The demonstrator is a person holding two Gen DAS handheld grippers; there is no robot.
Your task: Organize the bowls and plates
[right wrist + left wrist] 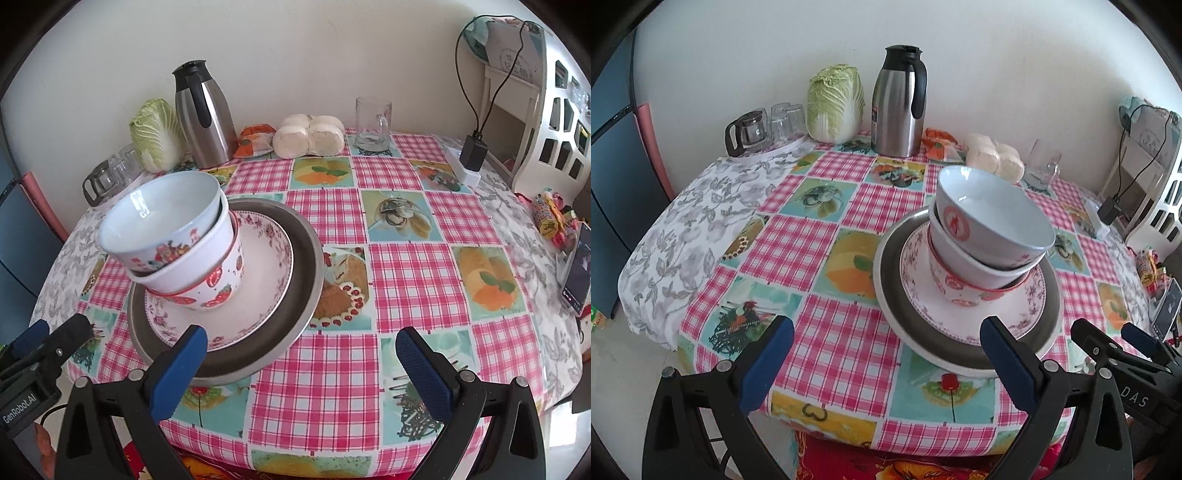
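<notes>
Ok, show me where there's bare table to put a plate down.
Two patches are free: the cloth left of the stacked plates, out to the grey floral edge, and the wide stretch right of the stack, between the glass mug and the near edge. It is crowded along the wall: thermos, cabbage, buns, glasses.

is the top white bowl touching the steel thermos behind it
Apart. The left wrist view shows open tablecloth between the top white bowl and the steel thermos, which stands far back by the wall.
</notes>
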